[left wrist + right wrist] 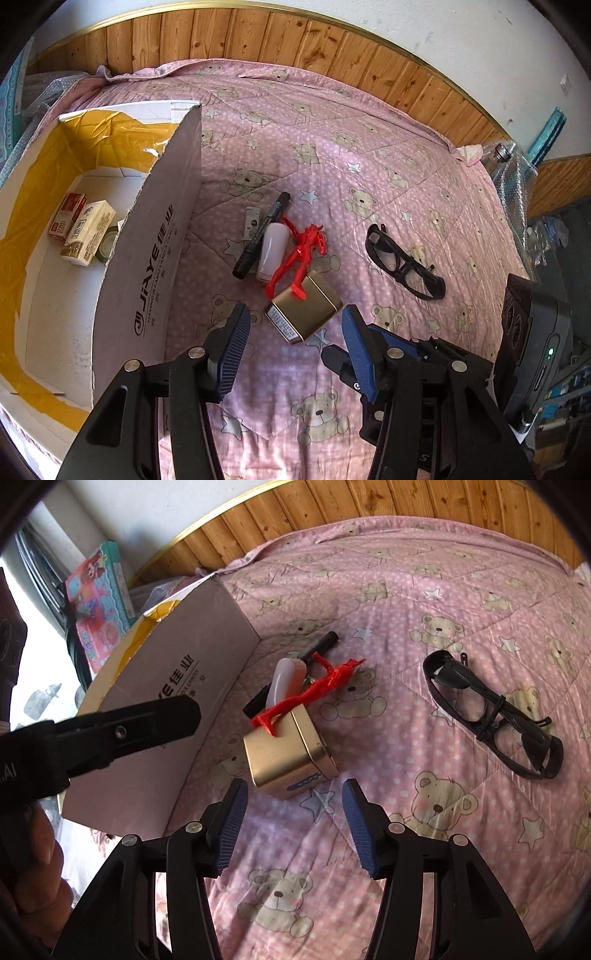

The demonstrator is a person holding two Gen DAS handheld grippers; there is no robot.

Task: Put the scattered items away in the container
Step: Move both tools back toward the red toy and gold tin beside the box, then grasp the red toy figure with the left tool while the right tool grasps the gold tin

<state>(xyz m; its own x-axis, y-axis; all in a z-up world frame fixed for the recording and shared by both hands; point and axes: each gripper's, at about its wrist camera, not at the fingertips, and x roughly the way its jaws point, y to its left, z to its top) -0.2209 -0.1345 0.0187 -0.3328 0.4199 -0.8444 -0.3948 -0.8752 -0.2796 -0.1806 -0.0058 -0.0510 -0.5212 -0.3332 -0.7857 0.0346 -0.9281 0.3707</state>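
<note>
I am holding both tongs low over the bed, angled downward. The left tongs (295,317) are hanging spread wide and gripping nothing, with the gold tin (303,311) lying just ahead between their ribbed blue pads (232,343). The right tongs (293,792) are also hanging spread and empty, pointing at the same tin. The tin is a smooth rounded metal box. A red plastic figure (301,251) is resting partly on it, beside a pale bottle (272,247) and a black marker (261,236). Black glasses (402,262) are lying well apart on the quilted pink bear-print bedspread (369,155). The cardboard box (147,266), lined with yellow tape, is standing open just left of the pile.
</note>
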